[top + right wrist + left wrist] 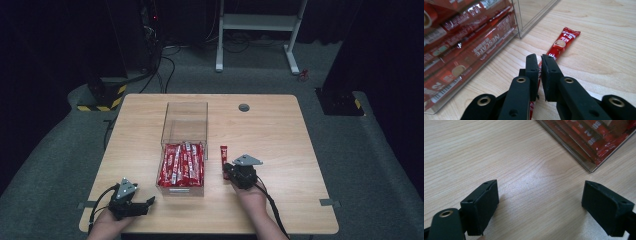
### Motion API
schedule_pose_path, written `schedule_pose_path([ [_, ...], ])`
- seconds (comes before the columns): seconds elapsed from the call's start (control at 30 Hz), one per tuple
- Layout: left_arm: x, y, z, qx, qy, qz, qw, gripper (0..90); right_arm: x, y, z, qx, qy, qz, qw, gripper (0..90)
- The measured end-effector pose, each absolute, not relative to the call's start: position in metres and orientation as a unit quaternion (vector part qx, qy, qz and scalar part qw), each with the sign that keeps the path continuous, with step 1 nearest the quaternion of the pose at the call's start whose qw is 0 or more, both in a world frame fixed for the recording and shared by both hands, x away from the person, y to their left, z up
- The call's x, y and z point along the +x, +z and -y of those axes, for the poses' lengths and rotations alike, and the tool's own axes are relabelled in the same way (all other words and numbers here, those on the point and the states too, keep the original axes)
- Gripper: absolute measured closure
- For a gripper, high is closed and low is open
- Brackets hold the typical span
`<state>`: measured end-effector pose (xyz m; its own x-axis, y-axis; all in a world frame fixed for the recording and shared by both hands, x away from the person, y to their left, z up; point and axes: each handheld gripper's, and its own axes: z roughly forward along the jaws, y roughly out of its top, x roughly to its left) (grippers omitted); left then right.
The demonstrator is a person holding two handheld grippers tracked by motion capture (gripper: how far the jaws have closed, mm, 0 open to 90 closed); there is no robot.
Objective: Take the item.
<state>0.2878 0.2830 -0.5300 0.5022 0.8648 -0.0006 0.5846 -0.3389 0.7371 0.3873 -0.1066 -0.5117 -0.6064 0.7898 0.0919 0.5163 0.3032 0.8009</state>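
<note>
A clear plastic box (184,131) stands mid-table, its near half packed with several red coffee stick packets (182,164) (456,50). One red stick packet (224,156) (564,41) lies on the table just right of the box. My right gripper (227,170) (540,65) is shut on this packet's near end, the packet edge pinched between the jaws. My left gripper (149,202) (540,205) rests open at the table's front left, jaws wide apart over bare wood, near the box corner (591,167).
The wooden table (280,130) has a round grey cable grommet (244,107) at the back. A white stand's legs (260,30) and cables lie on the floor beyond. The box's far half holds nothing.
</note>
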Motion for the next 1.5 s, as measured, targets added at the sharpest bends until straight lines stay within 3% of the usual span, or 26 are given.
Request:
schedule_pose_path([
  [0.53, 0.288, -0.530, -0.283, 0.793, 0.201, -0.457, 0.349, 14.5, 0.380, -0.492, 0.109, 0.397, 0.448, -0.781, 0.177, 73.8],
  [1.1, 0.288, -0.530, -0.283, 0.794, 0.202, -0.456, 0.349, 14.5, 0.377, -0.478, 0.104, 0.392, 0.458, -0.777, 0.184, 43.9],
  [1.5, 0.288, -0.530, -0.283, 0.794, 0.201, -0.456, 0.349, 14.5, 0.380, -0.472, 0.108, 0.394, 0.461, -0.774, 0.182, 37.4],
])
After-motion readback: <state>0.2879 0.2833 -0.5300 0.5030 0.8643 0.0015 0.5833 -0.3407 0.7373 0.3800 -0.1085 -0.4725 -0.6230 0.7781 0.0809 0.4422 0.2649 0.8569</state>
